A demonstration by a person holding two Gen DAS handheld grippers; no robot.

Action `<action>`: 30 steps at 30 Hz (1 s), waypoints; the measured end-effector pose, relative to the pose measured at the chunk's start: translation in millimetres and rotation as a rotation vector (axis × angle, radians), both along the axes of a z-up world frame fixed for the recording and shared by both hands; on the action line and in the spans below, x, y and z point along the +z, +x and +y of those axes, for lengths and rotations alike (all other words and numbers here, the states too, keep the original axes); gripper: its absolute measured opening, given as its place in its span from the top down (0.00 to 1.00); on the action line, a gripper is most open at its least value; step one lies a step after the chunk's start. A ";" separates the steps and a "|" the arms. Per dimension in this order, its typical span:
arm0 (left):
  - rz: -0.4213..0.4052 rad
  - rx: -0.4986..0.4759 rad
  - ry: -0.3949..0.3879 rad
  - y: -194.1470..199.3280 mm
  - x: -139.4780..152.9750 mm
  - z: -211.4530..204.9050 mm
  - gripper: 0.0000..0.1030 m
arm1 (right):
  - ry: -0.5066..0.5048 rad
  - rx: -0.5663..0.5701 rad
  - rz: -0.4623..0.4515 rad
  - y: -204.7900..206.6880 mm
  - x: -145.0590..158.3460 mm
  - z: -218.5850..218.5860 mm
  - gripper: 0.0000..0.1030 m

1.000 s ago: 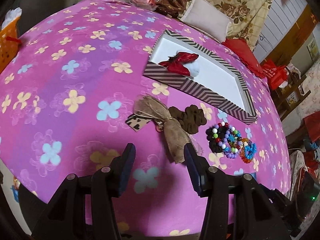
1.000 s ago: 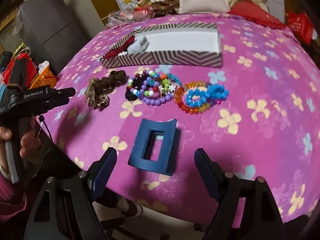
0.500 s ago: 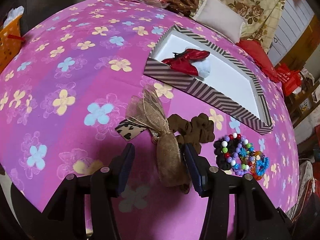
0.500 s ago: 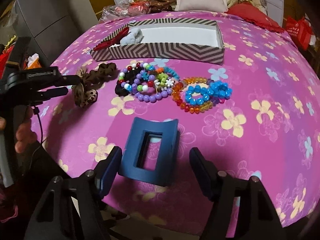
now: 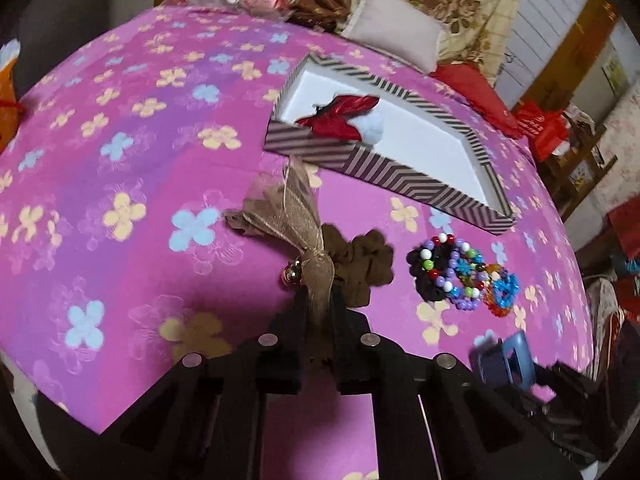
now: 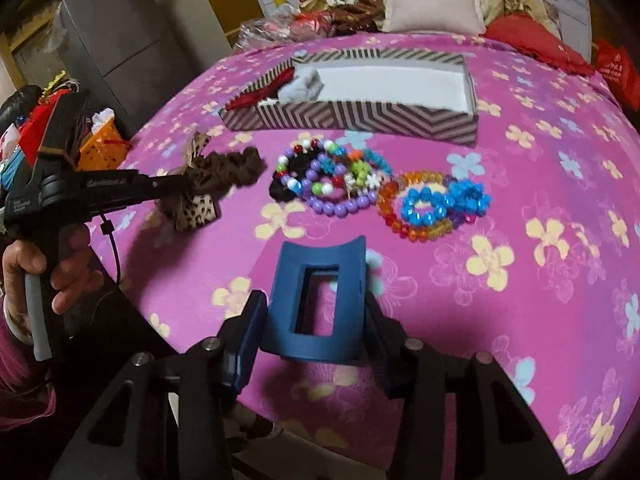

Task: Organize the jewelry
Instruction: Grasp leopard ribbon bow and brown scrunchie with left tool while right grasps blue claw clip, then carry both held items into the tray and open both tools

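My left gripper [image 5: 318, 304] is shut on the tan ribbon bow [image 5: 290, 208], lifted a little off the pink cloth; it also shows in the right wrist view [image 6: 188, 184]. My right gripper [image 6: 316, 320] is shut on the blue rectangular hair clip [image 6: 320, 300], also seen in the left wrist view [image 5: 504, 364]. A brown scrunchie [image 5: 360, 264] lies beside the bow. Bead bracelets [image 5: 464, 276] [image 6: 352, 184] lie in a row. A striped box [image 5: 400, 176] [image 6: 360, 116] holds a red bow [image 5: 340, 118] and a white pom-pom [image 5: 372, 130].
The pink flowered table cloth [image 5: 120, 160] drops off at the near edge. Pillows [image 5: 396, 36] and clutter sit behind the box. An orange basket [image 6: 102, 144] and a grey cabinet [image 6: 116, 44] stand to the left.
Both grippers closed: the left one on the tan bow, raising it, the right one on the blue hair clip. Both moved forward over the table.
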State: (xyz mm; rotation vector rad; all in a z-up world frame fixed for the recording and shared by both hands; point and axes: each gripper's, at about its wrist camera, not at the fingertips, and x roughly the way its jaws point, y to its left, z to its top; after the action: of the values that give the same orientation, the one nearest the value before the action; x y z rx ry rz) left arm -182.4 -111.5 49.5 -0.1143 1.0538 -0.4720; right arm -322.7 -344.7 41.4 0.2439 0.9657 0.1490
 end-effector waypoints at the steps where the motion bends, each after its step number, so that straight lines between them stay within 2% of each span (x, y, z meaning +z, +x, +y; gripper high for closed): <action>1: -0.004 -0.001 -0.003 -0.4 2.7 2.0 0.91 | -0.001 0.002 -0.003 0.8 0.8 0.1 0.53; 5: -0.021 -0.009 -0.028 -3.1 15.5 10.0 0.92 | 0.032 0.016 -0.018 2.9 6.9 1.1 0.53; 15: -0.124 -0.021 -0.028 6.9 56.2 7.2 0.93 | 0.031 0.035 -0.098 26.0 40.5 0.3 0.53; 25: -0.232 -0.020 0.015 63.0 88.5 -23.4 0.93 | 0.017 0.025 -0.163 94.8 71.2 -6.0 0.53; 30: -0.219 -0.038 0.000 106.6 85.0 -48.6 0.93 | 0.011 0.022 -0.161 144.4 73.4 -9.1 0.53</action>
State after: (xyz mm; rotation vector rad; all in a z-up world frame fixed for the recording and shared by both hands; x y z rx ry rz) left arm -75.7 -160.1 134.5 -0.0415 0.8421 -0.5068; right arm -178.2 -353.9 114.8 0.2279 0.8083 0.1907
